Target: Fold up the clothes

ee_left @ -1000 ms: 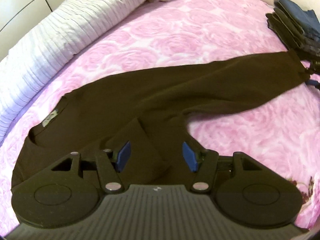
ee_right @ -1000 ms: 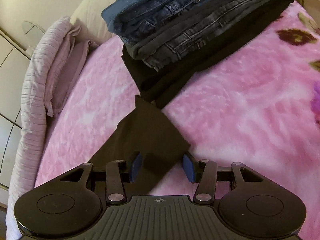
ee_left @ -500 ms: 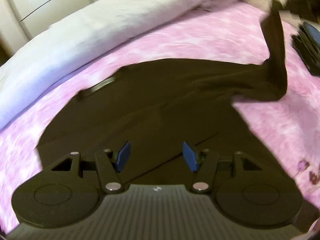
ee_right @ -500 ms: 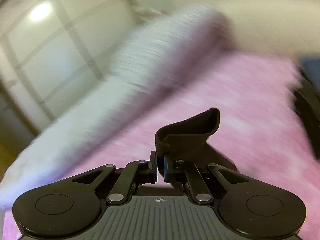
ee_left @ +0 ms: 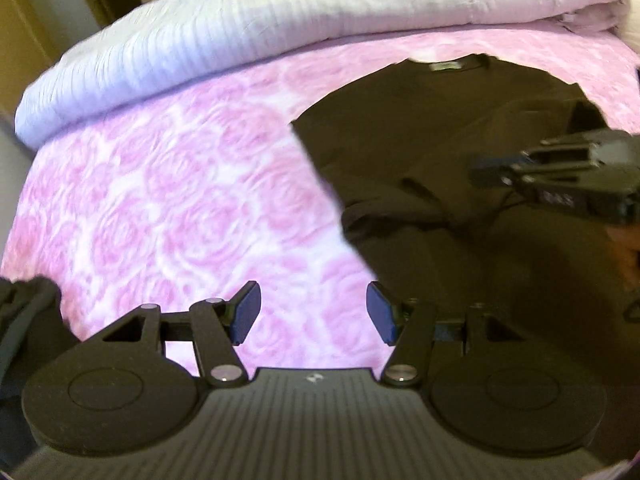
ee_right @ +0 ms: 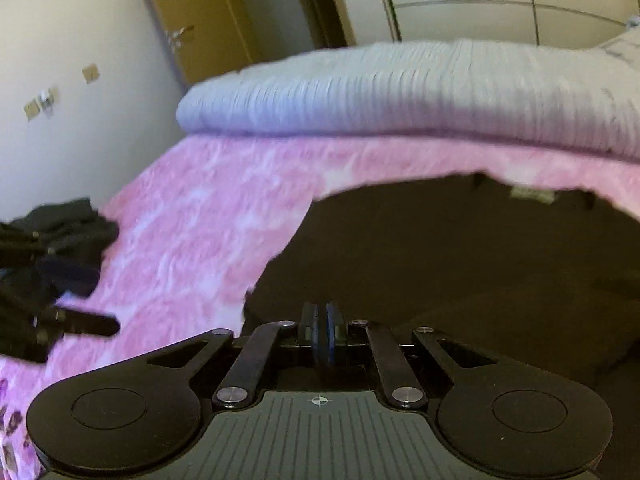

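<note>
The right gripper [ee_right: 321, 334] has its blue pads pressed tight together over the dark sweater [ee_right: 460, 264]; whether any cloth is pinched between them cannot be made out. The left gripper [ee_left: 313, 314] hangs with jaws apart and empty above the pink rose blanket [ee_left: 180, 184]. The sweater lies spread on that blanket, label toward the rolled white duvet [ee_left: 280, 16].

left wrist: close above the bed [ee_left: 168, 184], tilted steeply down, dark garment [ee_left: 460, 128] at right | right wrist: low over that garment [ee_right: 460, 260], facing the folded quilt [ee_right: 400, 96] and door [ee_right: 200, 16] | shared: garment, quilt, pink bedspread
</note>
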Action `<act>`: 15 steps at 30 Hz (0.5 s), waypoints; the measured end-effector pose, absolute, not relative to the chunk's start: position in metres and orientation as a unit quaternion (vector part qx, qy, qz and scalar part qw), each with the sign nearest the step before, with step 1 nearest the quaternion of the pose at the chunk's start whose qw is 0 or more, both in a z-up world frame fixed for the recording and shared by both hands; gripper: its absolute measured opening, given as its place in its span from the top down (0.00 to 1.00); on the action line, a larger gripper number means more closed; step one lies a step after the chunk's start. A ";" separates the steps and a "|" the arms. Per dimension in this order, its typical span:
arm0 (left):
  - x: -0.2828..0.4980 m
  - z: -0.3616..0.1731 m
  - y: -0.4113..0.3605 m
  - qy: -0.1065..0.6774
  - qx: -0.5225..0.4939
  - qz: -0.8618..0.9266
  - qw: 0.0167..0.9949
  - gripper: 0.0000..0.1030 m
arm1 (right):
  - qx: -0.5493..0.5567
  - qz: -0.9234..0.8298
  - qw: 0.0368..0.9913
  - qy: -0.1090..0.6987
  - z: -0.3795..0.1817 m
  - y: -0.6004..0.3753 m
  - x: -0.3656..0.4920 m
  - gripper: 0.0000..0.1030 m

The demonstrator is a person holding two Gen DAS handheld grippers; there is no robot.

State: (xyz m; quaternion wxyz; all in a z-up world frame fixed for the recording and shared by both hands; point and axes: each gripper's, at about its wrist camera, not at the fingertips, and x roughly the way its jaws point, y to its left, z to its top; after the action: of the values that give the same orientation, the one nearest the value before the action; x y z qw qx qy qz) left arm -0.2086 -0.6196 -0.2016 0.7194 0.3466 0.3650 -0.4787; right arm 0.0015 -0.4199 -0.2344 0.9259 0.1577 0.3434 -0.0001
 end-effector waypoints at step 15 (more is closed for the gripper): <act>-0.196 -0.261 -0.741 0.409 0.296 -0.587 0.633 0.46 | 0.135 -0.045 0.899 0.414 -0.222 -0.453 -0.060 0.59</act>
State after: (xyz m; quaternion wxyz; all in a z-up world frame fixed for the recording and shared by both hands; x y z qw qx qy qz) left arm -0.1956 -0.7411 -0.2611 0.6328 0.2957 0.4095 -0.5869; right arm -0.0605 -0.4531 -0.2218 0.8991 0.1354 0.4139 -0.0449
